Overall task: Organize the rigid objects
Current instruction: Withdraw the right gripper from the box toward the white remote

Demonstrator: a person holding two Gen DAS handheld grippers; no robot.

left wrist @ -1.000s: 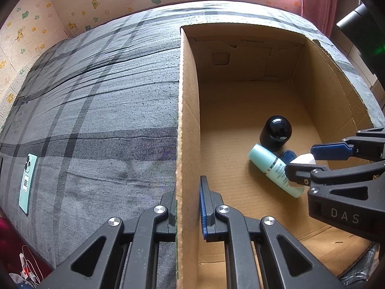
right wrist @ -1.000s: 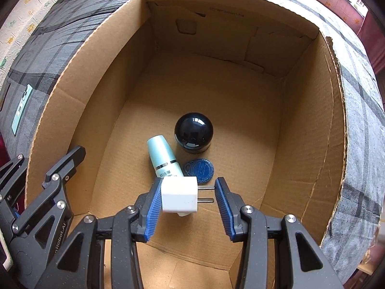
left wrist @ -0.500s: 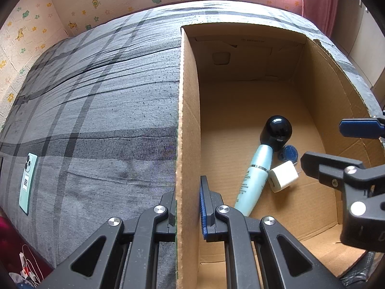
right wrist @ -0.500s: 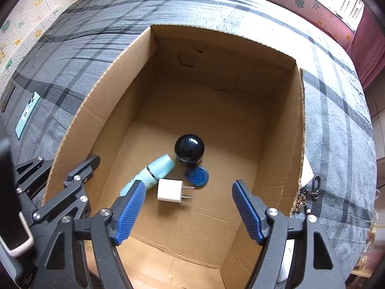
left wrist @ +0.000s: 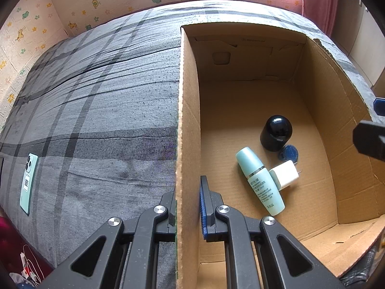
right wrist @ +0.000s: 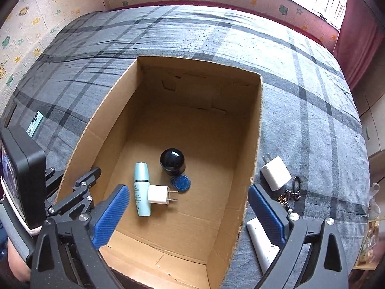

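Blue-padded and spread wide, the right gripper (right wrist: pixel 186 213) hangs above the cardboard box (right wrist: pixel 255 144); its jaws have just been opening and nothing is between them. The left gripper (left wrist: pixel 187 207) is clamped on the box's left wall. On the box floor a white charger (right wrist: pixel 157 194) lies on its side, touching a pale teal bottle (right wrist: pixel 142 189), with a blue key fob (right wrist: pixel 180 182) and a black domed jar (right wrist: pixel 172 161) just beyond. The far half of the box floor is bare. Outside the right wall lie a second charger (right wrist: pixel 275 173), a keyring (right wrist: pixel 292 191) and a white remote (right wrist: pixel 261 243). Everything rests on a grey plaid bedspread (right wrist: pixel 216 36); a green phone (left wrist: pixel 28 183) lies well left, and cartoon-print wallpaper (left wrist: pixel 28 24) lines the walls
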